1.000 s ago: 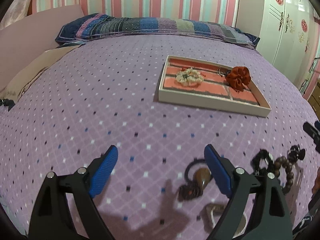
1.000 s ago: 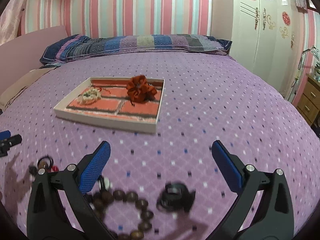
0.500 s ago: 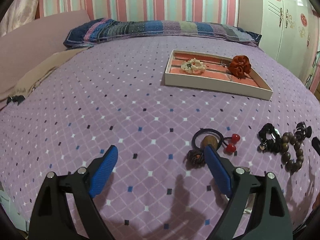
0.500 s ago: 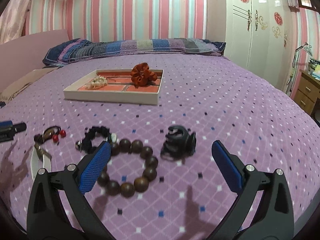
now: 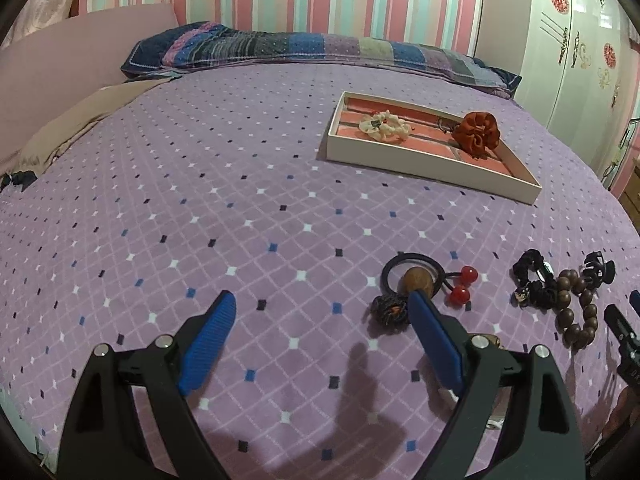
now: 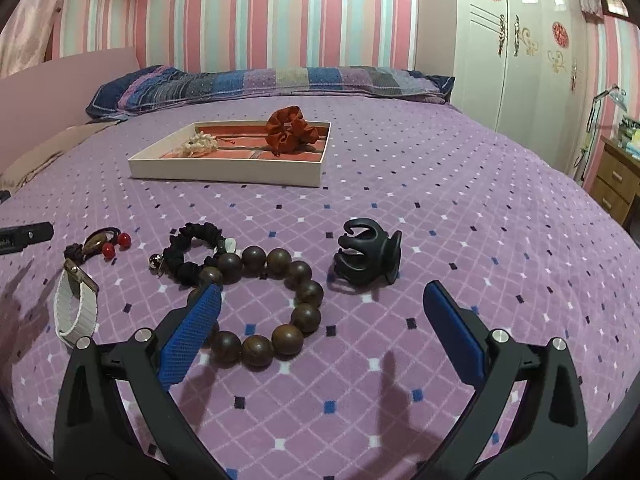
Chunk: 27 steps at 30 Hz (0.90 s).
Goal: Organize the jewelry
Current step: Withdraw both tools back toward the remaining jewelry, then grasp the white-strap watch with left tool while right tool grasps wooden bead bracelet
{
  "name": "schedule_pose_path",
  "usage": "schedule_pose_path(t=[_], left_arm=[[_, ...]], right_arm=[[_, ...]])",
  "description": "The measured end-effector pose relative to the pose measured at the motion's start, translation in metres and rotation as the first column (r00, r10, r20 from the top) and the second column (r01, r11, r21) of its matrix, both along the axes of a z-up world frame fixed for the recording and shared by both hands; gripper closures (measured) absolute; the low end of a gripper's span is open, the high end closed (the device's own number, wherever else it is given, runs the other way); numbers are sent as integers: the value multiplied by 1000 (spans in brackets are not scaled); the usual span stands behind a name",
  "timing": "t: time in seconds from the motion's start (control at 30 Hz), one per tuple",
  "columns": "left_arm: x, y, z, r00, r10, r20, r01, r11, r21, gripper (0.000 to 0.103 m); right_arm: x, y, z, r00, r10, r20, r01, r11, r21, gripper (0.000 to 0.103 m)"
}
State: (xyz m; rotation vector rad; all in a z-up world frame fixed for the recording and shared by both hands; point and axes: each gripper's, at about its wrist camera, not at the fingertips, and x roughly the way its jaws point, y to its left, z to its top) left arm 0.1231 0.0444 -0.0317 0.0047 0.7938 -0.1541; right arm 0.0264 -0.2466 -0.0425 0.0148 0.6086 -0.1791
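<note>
A white tray [image 6: 224, 171] with a red lining lies mid-bed and holds a rust scrunchie [image 6: 290, 131] and a cream hair tie [image 6: 199, 145]. It also shows in the left wrist view [image 5: 432, 164]. Near the front edge lie a wooden bead bracelet [image 6: 276, 300], a black claw clip [image 6: 368, 256], a black scrunchie [image 6: 192, 252], a red-bead hair tie [image 5: 436, 284] and a white band [image 6: 76, 308]. My right gripper [image 6: 320, 308] is open and empty above the bracelet and clip. My left gripper [image 5: 320, 312] is open and empty, left of the hair tie.
The purple patterned bedspread [image 5: 200, 200] covers the bed. A striped pillow [image 6: 260, 80] lies at the head. A white wardrobe [image 6: 520, 40] and a wooden nightstand [image 6: 612, 184] stand to the right.
Both grippers have pulled back and lifted from the bed, so the loose jewelry now shows ahead of the fingers. Both stay open.
</note>
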Motion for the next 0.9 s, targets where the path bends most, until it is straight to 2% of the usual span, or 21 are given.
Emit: schedule_pose_path(t=[0.33,0.57,0.73,0.9], left_arm=[[-9,-5,-1,1000,-11,-11,11,1000,-7,17],[-26,-27,-4,999,-38,2,38,999,29,17],[-38,-38,-9,998,-55,-10,55,998,27,17],[-42,-49,-21,996,-64,-58,65,998,23,17]], right_arm=[[2,-1,-4,1000,-4,-19,4,1000,15,6],[7,-3,-10,1000,-9,-24,10,1000,20,10],[10,-12,-18,999,-35,-32,37,998,54,15],[12,-13,-20,998,-41,-42,44,995,93,22]])
